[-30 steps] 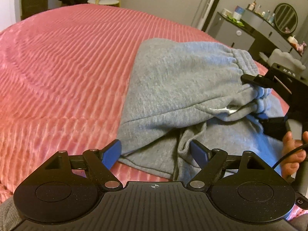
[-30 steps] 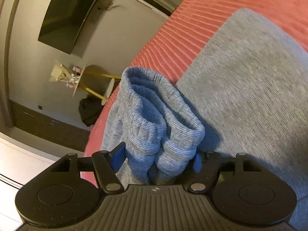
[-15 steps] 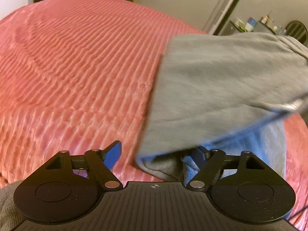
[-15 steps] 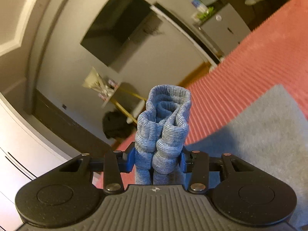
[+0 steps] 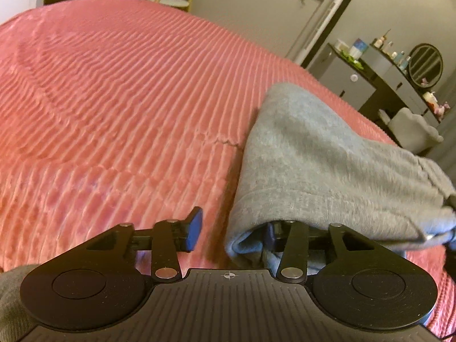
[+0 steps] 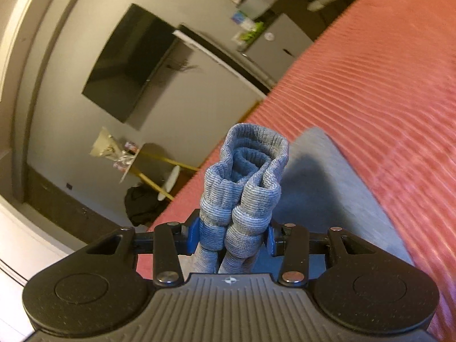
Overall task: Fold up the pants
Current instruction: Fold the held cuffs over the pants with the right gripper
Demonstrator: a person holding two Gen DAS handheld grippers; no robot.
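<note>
Grey pants (image 5: 327, 165) lie folded on a pink ribbed bedspread (image 5: 114, 99), their long axis running from the near folded edge at 6 o'clock in the left wrist view up toward 12 o'clock and trailing off to 3 o'clock. The left gripper (image 5: 232, 229), whose jaws have just been closing, has that near fold between its fingers, the left blue pad (image 5: 195, 228) bare and apart from the cloth, the right one hidden under it. The right gripper (image 6: 232, 235) pinches the bunched ribbed cuffs (image 6: 245, 176), which stand upright toward 12 o'clock above the bedspread.
</note>
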